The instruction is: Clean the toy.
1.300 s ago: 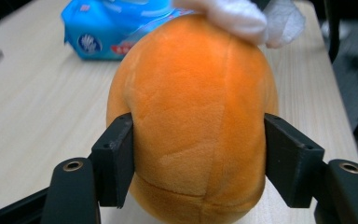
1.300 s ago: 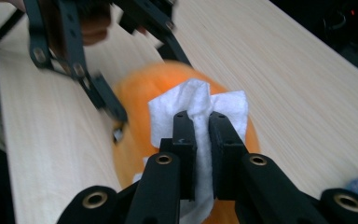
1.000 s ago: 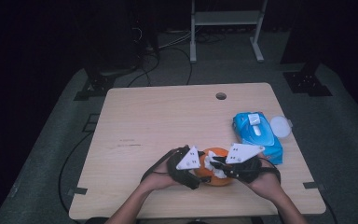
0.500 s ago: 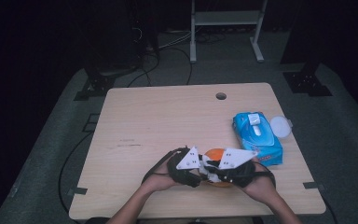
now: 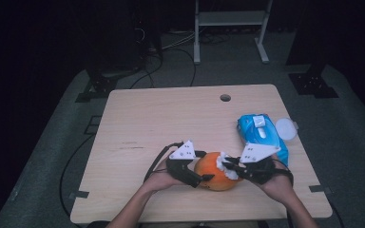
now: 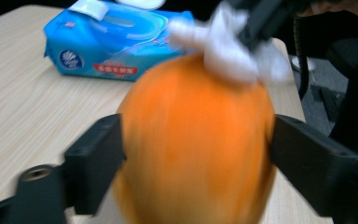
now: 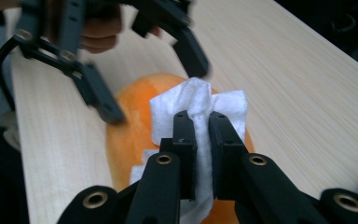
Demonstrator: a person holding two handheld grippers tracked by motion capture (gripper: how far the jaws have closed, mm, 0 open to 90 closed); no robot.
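So we're mid-wipe as far as we can judge. The counter (image 5: 171, 118) is mostly bare wood, with loads of open room on its left half and toward the far edge where the little hole (image 5: 225, 98) is, so swinging either hand out that way shouldn't hit anything. All the action sits close to the near edge, right of centre, which means there's not much slack toward us before things could slide off. The blue wipes pack (image 5: 261, 135) lies by the right edge, just beyond the right hand, with a white lid (image 5: 285, 128) touching its far side, so that side is the tight one. The orange fruit (image 5: 214, 171) rests on the counter between both hands. Our left claw (image 5: 204, 179) is opened about as wide as the fruit and clamped on its two sides, holding it steady; the left gripper view is blurry but the jaws clearly press both flanks. Our right claw (image 5: 226, 166) is pinched nearly closed on a bunched white wipe (image 7: 200, 112), and the wipe is touching the top of the fruit. So: wipe pulled and gripped, fruit pinned, rubbing underway. What's left, we'd guess, is working round the sides and underside. Can't tell from these shots how clean it is yet.
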